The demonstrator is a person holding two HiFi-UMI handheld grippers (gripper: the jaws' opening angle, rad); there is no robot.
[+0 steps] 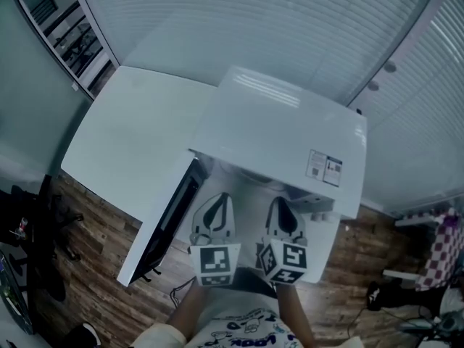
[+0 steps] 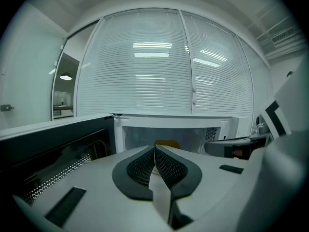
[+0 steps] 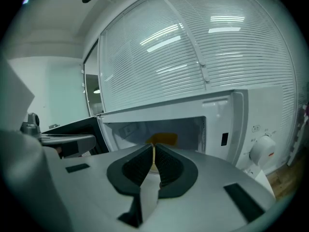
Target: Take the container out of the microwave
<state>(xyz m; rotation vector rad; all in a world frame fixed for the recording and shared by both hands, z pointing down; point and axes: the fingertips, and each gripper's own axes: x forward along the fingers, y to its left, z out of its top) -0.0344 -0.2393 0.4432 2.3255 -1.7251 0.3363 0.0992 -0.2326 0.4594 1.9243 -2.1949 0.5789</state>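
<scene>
Two hand-held grippers are held side by side just in front of the open microwave [image 1: 283, 122], and each is pressed together with nothing between its jaws. This is seen for the left hand-held gripper [image 2: 154, 148] and for the right hand-held gripper [image 3: 153, 148] alike. The container [image 3: 164, 138], a yellowish thing, is seen deep inside the microwave. It is partly hidden behind the jaw tips, so its shape and rim cannot be made out well. The door [image 1: 165, 220] is swung out to the left, just beside the left hand-held gripper, and the microwave is placed on a white worktop [image 1: 123, 140]. The reach toward the container is judged to be the step in hand, and nothing is gripped yet. To do it well, the jaws should be spread before the opening is entered, since little room is expected inside. The container should be approached level and straight, and the left side should be kept off the door. It is probably best gripped at its wall or rim, lifted only slightly, and drawn out slowly so that it is not tilted.
</scene>
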